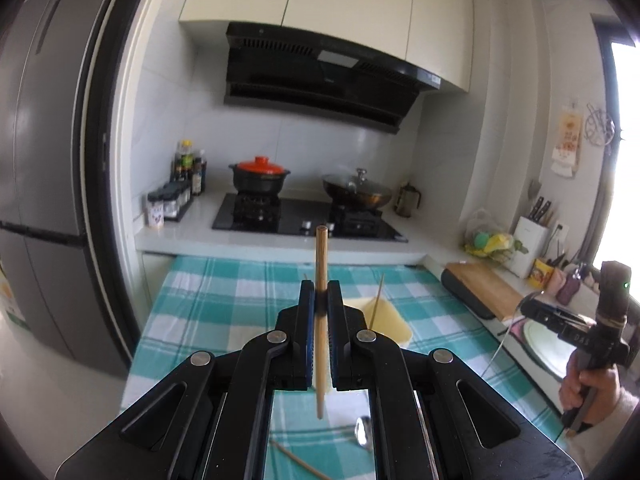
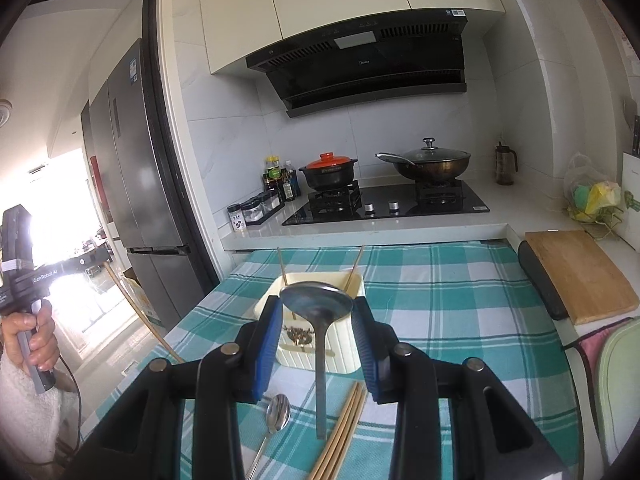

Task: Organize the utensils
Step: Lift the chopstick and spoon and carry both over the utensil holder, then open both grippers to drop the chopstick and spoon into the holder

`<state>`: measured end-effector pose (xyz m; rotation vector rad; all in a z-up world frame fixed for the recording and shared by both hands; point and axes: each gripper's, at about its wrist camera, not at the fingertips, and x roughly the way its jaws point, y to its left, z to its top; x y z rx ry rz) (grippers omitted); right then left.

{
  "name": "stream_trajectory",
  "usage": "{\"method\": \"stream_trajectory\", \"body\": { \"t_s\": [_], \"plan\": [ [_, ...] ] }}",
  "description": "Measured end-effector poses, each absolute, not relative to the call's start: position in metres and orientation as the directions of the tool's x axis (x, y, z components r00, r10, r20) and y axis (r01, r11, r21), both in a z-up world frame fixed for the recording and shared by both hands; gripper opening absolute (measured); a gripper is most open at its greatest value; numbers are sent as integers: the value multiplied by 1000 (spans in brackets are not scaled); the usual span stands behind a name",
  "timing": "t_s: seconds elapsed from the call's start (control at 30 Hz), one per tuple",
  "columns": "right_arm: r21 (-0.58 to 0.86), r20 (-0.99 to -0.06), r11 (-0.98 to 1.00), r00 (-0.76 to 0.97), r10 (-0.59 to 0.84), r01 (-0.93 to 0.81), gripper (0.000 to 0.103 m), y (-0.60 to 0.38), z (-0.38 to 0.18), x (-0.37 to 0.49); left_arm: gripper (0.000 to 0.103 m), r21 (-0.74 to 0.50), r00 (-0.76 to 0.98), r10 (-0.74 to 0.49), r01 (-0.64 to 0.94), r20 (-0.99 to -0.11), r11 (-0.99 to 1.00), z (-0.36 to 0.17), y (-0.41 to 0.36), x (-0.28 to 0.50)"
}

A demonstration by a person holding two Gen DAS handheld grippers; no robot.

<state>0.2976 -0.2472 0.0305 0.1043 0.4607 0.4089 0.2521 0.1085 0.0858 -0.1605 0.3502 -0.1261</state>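
Gripped a wooden chopstick (image 1: 321, 320) near its middle in the left gripper (image 1: 321, 308), jaws drawn almost together on it, stick upright from 12 to 6 o'clock in the left wrist view. Clamped a large steel spoon (image 2: 320, 360) by the edges of its bowl in the right gripper (image 2: 317, 308), jaws spread wide, handle hanging toward 6 o'clock. Hovered both above a cream utensil holder (image 2: 340, 356) on the bench, spread with a teal checked cloth (image 2: 440, 300). Held two thin chopsticks (image 2: 281, 268) already, leaning at 11 and 1 o'clock against the holder's far rim. Lay flat on the cloth nearer the camera, at 6 o'clock of the holder: a small spoon (image 2: 279, 408) and, just beside it, a bundle of loose chopsticks (image 2: 344, 432).
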Motion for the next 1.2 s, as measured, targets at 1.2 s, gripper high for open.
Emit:
{"method": "stream_trajectory", "body": {
  "t_s": [1.2],
  "plan": [
    [239,-671,958,685,282,-160,37,-191,-80,533,27,-235,669,-181,10,-720,972,-54,24,517]
  ]
}}
